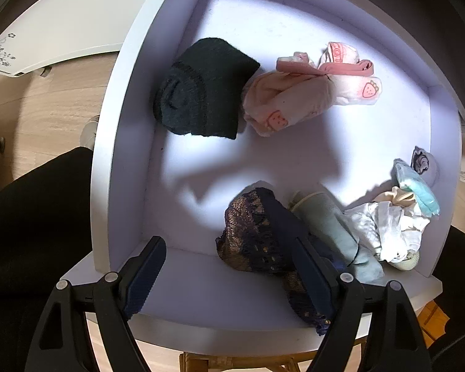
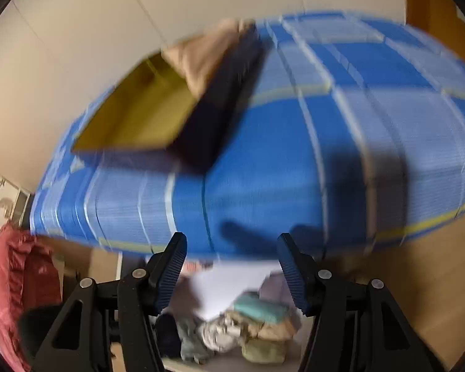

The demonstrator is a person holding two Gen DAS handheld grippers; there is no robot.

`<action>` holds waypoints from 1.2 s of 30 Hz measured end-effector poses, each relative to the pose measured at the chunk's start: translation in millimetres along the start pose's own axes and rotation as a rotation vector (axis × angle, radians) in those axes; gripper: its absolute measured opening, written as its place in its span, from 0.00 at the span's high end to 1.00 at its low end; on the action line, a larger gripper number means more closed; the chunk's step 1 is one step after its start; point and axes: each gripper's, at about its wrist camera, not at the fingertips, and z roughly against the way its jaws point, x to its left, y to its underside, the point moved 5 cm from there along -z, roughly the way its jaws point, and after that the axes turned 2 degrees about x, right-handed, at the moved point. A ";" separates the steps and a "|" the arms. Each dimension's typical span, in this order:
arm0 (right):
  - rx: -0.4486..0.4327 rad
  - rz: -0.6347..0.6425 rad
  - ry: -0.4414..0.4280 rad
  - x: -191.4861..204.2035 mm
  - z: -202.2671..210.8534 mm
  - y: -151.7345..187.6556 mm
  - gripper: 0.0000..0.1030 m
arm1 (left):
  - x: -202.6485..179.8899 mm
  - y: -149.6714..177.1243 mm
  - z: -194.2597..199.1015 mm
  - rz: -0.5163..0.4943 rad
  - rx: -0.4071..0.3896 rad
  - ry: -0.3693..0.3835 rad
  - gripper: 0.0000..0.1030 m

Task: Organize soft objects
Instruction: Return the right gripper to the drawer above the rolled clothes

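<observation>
The white drawer point(image 1: 121, 142) was the anchor of the scene, seen from straight above. Against its left wall lay a dark knitted bundle point(image 1: 201, 93), and just right of that, touching it, a pink bundle with strawberry prints point(image 1: 297, 93). Along its near wall sat a navy lace piece point(image 1: 257, 232), draped partly over the front edge, with a pale green roll point(image 1: 328, 223) touching it and a white and aqua heap point(image 1: 400, 214) toward the drawer's right wall. The left gripper point(image 1: 229, 279) hung over the near wall, jaws spread wide and pinching nothing. The right gripper point(image 2: 231, 276), blurred, pointed past the drawer toward a blue checked bed point(image 2: 294, 142); its jaws stood apart and empty. Judging the risk: the lace could snag on a jaw pad or slip off the front edge if brushed, and a hurried right hand might mis-grab
</observation>
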 end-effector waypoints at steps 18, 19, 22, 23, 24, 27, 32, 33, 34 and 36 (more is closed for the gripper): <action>0.333 0.133 -0.019 27.4 -99.0 94.7 0.34 | -18.5 12.2 -43.3 0.053 0.192 0.247 0.19; 0.334 0.137 -0.017 28.5 -100.1 95.9 0.34 | -20.8 12.0 -49.0 0.054 0.208 0.264 0.20; 0.342 0.135 -0.017 30.1 -103.6 96.2 0.34 | -23.3 13.2 -60.8 0.049 0.229 0.292 0.28; 0.347 0.136 -0.015 29.8 -104.5 97.1 0.34 | -23.7 13.0 -64.3 0.054 0.233 0.317 0.32; 0.348 0.137 -0.013 30.4 -106.0 97.6 0.34 | -23.1 11.7 -66.3 0.055 0.234 0.324 0.34; 0.352 0.144 -0.009 31.5 -108.5 99.2 0.34 | -14.2 5.0 -70.3 0.048 0.197 0.269 0.47; 0.363 0.168 -0.005 35.0 -114.5 100.5 0.34 | 17.9 -12.4 -59.5 0.051 0.040 0.043 0.51; 0.370 0.180 -0.004 37.2 -116.9 101.8 0.34 | 22.4 -16.5 -52.6 0.068 -0.001 0.049 0.52; 0.377 0.191 -0.005 39.6 -119.3 102.6 0.34 | 25.0 -18.8 -46.9 0.089 -0.030 0.082 0.50; 0.392 0.212 -0.013 44.8 -124.2 104.3 0.34 | 25.6 -19.2 -42.1 0.111 -0.050 0.152 0.49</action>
